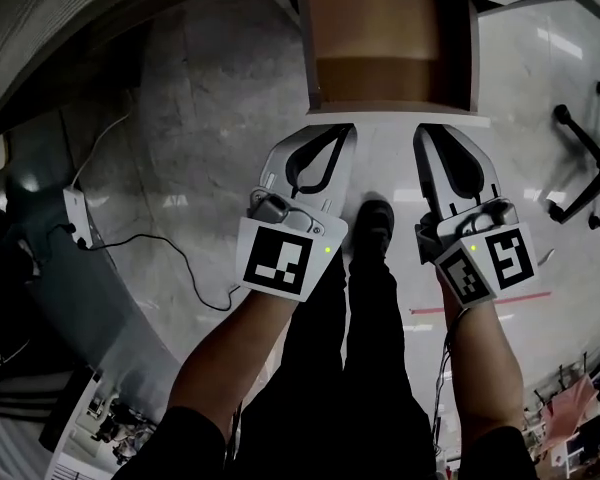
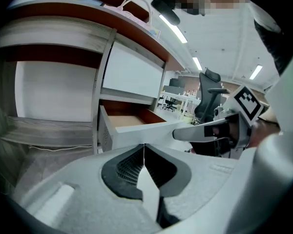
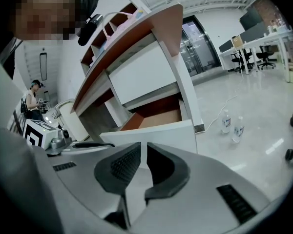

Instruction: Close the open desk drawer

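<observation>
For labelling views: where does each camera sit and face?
Head view: on the person's head, facing down at the open drawer; left tool, right tool, forearms, legs show.
Left gripper view: on the left tool, along its jaws toward the drawer; right tool shows.
Right gripper view: on the right tool, toward the drawer; left tool shows.
All share the drawer.

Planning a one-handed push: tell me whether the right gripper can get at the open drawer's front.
Probably yes: the right gripper sits just short of the drawer front, with nothing between them, and holds nothing.
</observation>
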Tool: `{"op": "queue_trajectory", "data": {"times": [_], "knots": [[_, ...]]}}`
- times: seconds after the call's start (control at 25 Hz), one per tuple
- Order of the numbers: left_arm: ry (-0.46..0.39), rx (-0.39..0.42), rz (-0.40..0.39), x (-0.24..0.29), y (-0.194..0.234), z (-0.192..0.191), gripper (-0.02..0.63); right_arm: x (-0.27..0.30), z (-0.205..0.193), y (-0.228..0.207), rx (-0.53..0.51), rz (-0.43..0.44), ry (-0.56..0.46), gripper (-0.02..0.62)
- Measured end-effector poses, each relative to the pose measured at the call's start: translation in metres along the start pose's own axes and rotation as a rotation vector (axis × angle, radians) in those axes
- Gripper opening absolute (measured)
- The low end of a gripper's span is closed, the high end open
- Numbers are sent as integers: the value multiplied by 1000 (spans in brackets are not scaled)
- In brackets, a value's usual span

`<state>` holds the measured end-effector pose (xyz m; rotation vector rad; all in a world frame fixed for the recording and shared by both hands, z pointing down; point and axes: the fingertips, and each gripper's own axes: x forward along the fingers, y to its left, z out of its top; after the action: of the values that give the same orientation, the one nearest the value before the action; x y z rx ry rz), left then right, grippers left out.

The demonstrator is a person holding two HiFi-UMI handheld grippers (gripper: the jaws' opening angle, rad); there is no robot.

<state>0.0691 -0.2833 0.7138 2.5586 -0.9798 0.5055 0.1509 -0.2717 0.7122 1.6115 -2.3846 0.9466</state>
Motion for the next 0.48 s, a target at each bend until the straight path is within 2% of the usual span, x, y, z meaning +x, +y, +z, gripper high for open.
{"op": "queue_trajectory", "data": {"times": [0.2,0.48], "knots": [[-17,10,9,11,7,20,8,8,22,-7,-15,6,-22,49],[-31,-21,30,25,30,38,8,32,38,-15,-24,3,-10,48]]}}
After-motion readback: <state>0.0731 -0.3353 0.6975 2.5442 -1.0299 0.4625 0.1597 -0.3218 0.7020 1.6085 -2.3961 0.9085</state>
